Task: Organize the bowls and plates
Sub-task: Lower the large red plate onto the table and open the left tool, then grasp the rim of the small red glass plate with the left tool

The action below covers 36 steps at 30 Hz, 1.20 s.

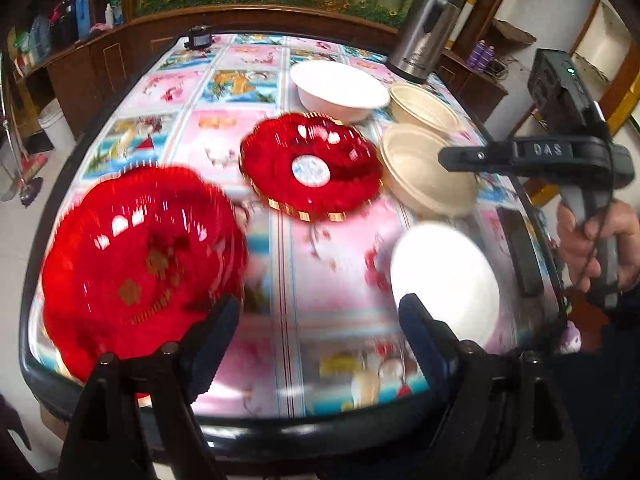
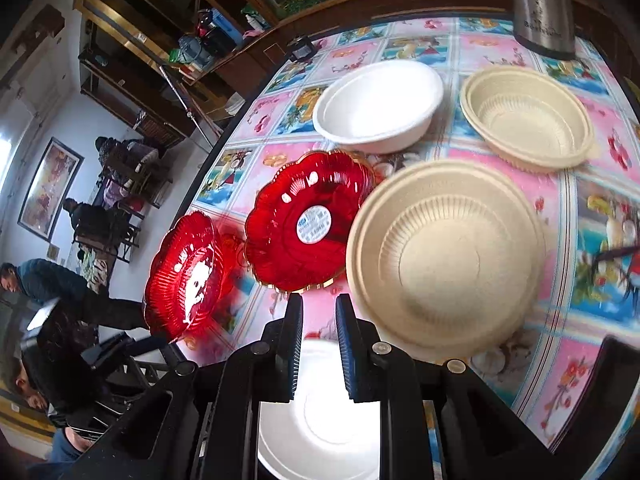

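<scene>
A red scalloped plate (image 1: 144, 264) lies at the table's near left, its edge by my left gripper's left finger. My left gripper (image 1: 320, 336) is open and empty. A second red plate (image 1: 312, 164) with a white label lies mid-table. Two beige bowls (image 1: 428, 172) (image 1: 424, 106) and a white bowl (image 1: 340, 88) stand behind it. A white bowl (image 1: 444, 280) sits near right. My right gripper (image 2: 319, 344) is narrowly open above that white bowl (image 2: 320, 428), holding nothing. The right wrist view shows the red plates (image 2: 184, 276) (image 2: 308, 220), beige bowls (image 2: 444, 256) (image 2: 528, 116) and white bowl (image 2: 380, 100).
A steel thermos (image 1: 428, 28) stands at the table's far right corner and a small dark object (image 1: 200, 38) at the far left edge. The table (image 1: 320, 432) has a black rim. People sit at the left in the right wrist view (image 2: 92, 216).
</scene>
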{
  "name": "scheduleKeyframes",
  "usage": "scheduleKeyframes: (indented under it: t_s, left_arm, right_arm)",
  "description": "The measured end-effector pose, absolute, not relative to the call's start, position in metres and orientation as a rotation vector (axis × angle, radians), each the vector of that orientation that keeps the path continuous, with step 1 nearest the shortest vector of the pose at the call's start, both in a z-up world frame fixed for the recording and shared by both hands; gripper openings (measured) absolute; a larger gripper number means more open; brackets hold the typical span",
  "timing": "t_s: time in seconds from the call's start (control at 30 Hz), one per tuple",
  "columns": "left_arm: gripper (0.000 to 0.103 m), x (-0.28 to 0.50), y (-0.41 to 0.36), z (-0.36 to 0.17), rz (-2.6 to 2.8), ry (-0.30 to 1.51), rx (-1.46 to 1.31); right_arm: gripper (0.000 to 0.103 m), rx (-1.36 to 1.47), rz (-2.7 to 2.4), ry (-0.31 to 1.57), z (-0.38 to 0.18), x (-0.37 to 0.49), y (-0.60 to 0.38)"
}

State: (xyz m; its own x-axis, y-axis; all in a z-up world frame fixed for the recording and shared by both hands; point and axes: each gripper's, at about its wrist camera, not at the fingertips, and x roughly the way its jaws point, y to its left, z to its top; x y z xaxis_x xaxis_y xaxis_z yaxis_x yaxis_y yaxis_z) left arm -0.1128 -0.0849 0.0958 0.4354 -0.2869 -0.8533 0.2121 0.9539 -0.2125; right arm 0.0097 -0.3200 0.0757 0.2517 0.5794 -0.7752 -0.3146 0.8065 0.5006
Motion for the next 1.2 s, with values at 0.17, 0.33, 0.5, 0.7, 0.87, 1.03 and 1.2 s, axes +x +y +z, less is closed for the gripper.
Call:
scheduleKeyframes:
  t_s: [0.17, 0.33, 0.5, 0.7, 0.87, 1.03, 1.2]
  left_arm:
    - [0.082, -0.077, -0.087, 0.108, -0.278, 1.050, -0.107]
    - [0.082, -0.042, -0.085, 0.111, -0.212, 1.053, -0.142]
    - [0.082, -0.003, -0.078, 0.095, -0.163, 1.137, -0.240]
    - [0.081, 0.029, -0.086, 0.080, -0.072, 1.179, -0.178]
    - [0.056, 0.049, -0.082, 0.062, -0.036, 1.228, -0.160]
    - [0.054, 0.062, -0.077, 0.045, -0.016, 1.270, -0.141]
    - [0.040, 0.069, -0.078, 0.023, -0.041, 1.328, -0.158]
  right_arm:
    - [0.027, 0.205, 0.611, 1.164, 0.087, 0.034, -0.311]
    - [0.033, 0.220, 0.654, 1.167, 0.094, 0.055, -0.305]
    - [0.033, 0.187, 0.659, 1.177, 0.095, 0.084, -0.294]
    - [0.021, 0.096, 0.633, 1.249, 0.075, 0.113, -0.281]
    - [0.021, 0.036, 0.626, 1.288, 0.058, 0.126, -0.272]
    - [0.021, 0.015, 0.609, 1.331, 0.039, 0.138, -0.271]
    - [0.021, 0.006, 0.617, 1.362, 0.025, 0.143, -0.269]
